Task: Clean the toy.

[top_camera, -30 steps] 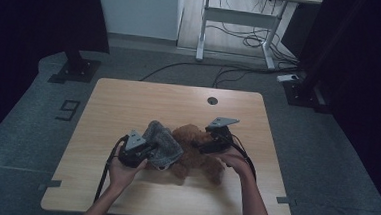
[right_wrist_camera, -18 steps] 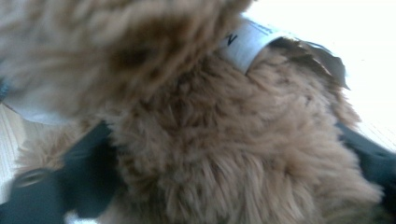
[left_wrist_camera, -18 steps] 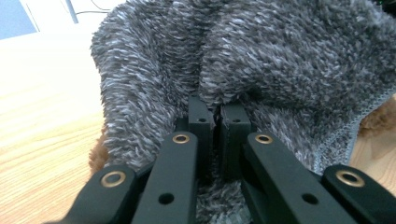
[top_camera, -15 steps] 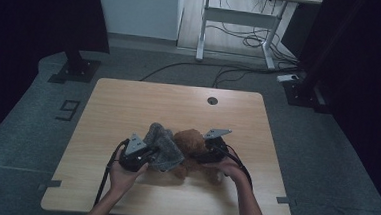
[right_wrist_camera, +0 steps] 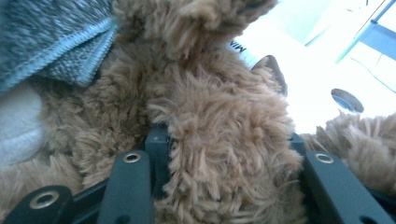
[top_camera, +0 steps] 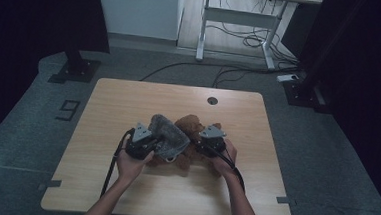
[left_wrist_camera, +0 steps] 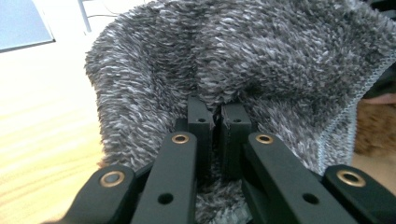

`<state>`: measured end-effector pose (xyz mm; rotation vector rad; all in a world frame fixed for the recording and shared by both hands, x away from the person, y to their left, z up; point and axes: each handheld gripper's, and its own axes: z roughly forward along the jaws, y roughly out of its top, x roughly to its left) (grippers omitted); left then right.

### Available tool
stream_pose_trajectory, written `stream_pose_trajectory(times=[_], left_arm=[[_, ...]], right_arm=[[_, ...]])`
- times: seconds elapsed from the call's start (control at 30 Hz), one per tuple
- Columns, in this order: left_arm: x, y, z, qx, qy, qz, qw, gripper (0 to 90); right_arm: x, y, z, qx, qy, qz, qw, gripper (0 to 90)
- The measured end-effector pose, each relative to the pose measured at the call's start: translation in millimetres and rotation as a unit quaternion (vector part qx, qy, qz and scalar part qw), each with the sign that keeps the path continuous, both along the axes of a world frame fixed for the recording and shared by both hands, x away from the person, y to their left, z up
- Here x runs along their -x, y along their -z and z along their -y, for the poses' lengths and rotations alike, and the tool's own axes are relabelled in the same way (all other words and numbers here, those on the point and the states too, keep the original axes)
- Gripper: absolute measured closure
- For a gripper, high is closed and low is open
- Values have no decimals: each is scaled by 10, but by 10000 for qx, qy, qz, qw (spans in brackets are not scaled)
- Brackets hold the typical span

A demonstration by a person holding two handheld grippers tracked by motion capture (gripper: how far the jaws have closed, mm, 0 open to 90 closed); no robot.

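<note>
Pinching a fold of a fuzzy grey garment [left_wrist_camera: 243, 60], the left gripper [left_wrist_camera: 216, 116] has its two black jaws pressed nearly together on the fabric, which drapes over the near-left side of a brown teddy bear [top_camera: 193, 132] lying near the middle of a wooden table [top_camera: 128, 103]. On the bear's right side, the right gripper [top_camera: 210, 140] has just been closing its jaws, and a thick tuft of the bear's brown fur [right_wrist_camera: 224, 154] bulges between them, pressed by the pads on both sides. A round cable hole [top_camera: 212, 101] sits in the tabletop behind the bear. Both of the person's hands flank the toy.
</note>
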<state>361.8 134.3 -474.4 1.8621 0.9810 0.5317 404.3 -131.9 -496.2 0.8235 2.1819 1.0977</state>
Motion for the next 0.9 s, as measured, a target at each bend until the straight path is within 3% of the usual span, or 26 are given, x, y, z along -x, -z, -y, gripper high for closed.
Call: stream_pose_trajectory(times=[0.17,0.3,0.4,0.5,0.63,0.77,0.8,0.9], left_arm=[[102,62,-81,186,146,-22,9997,850],[251,65,-122,323,305,-50,9990,848],[321,27,-141,407,391,-121,9983,847],[338,-105,-158,557,449,-169,9973,845],[317,-368,-85,716,579,-39,9957,845],[227,-572,196,594,721,69,9956,841],[192,-575,256,545,720,19,9959,840],[3,-439,454,206,685,-416,9966,839]], right_arm=[[113,43,98,-282,-217,-52,9994,474],[295,124,198,-660,-320,-126,9972,435],[445,167,256,-778,-404,-65,9961,417],[532,201,272,-792,-389,41,9961,412],[579,239,257,-792,-352,178,9961,412],[600,261,248,-742,-349,336,9961,412],[613,268,245,-728,-349,376,9960,412],[641,293,256,-719,-376,477,9956,409]])
